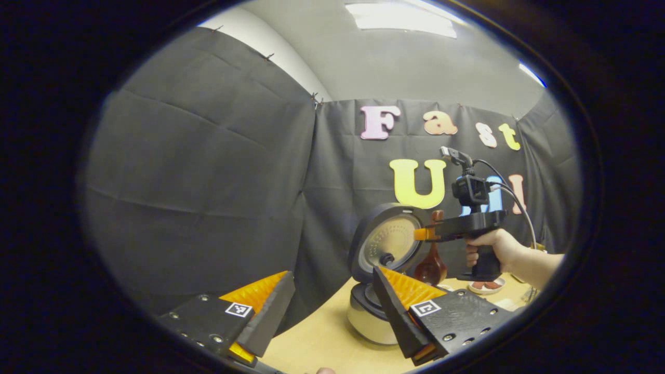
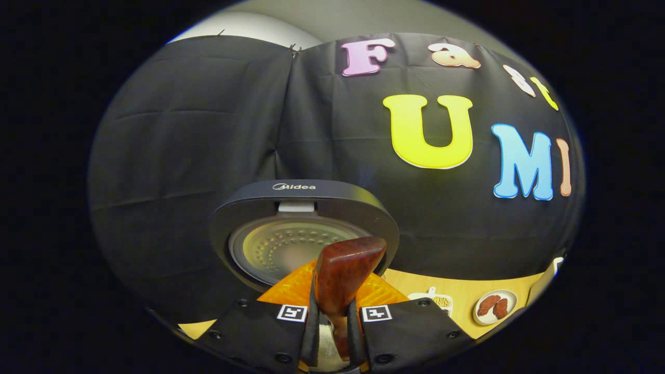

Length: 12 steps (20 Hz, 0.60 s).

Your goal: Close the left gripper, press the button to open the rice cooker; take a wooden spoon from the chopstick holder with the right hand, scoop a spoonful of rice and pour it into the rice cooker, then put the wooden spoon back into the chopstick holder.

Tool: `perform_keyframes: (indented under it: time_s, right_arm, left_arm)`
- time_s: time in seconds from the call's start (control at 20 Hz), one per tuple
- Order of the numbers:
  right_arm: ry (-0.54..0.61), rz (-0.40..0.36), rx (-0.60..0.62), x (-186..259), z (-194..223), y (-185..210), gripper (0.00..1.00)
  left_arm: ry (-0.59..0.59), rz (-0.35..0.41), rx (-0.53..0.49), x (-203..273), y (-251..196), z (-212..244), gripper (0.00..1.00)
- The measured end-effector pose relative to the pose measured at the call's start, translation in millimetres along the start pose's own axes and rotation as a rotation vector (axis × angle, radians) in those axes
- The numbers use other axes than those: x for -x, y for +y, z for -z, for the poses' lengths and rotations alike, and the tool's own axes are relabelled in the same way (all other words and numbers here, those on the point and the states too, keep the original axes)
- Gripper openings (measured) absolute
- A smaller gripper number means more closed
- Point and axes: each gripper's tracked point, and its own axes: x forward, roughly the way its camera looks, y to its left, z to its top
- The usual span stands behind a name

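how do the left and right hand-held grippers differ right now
The left hand-held gripper is open with nothing between its fingers; the right hand-held gripper is shut on the wooden spoon. The left one sits low, beside the rice cooker; the right one is raised in front of the cooker's open lid, with the spoon's bowl hanging below it. Both face the open cooker.

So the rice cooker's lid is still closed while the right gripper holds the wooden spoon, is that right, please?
Not quite: the rice cooker lid stands open, its inner plate facing the camera in the right gripper view. The rest holds: the right gripper is shut on the wooden spoon.
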Motion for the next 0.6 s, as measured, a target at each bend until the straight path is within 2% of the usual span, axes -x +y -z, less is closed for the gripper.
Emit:
perform_keyframes:
  time_s: [0.2, 0.35, 0.55, 0.6]
  right_arm:
    - [-0.03, -0.052, 0.097, -0.3, 4.2, 13.4, 0.24]
    - [-0.059, -0.076, 0.15, 8.7, 3.3, 20.1, 0.24]
    - [-0.072, -0.102, 0.104, 21.8, -9.6, 18.0, 0.22]
    - [-0.077, -0.102, 0.087, 29.1, -13.8, 13.2, 0.24]
  left_arm:
    - [-0.007, -0.004, -0.03, -2.5, 6.7, -14.0, 0.93]
    - [0.017, 0.004, -0.006, -5.0, 5.2, -11.4, 0.93]
    - [0.036, 0.008, -0.002, -10.4, -5.3, -9.4, 0.93]
    - [0.032, 0.012, -0.003, -9.5, -9.9, -13.5, 0.93]
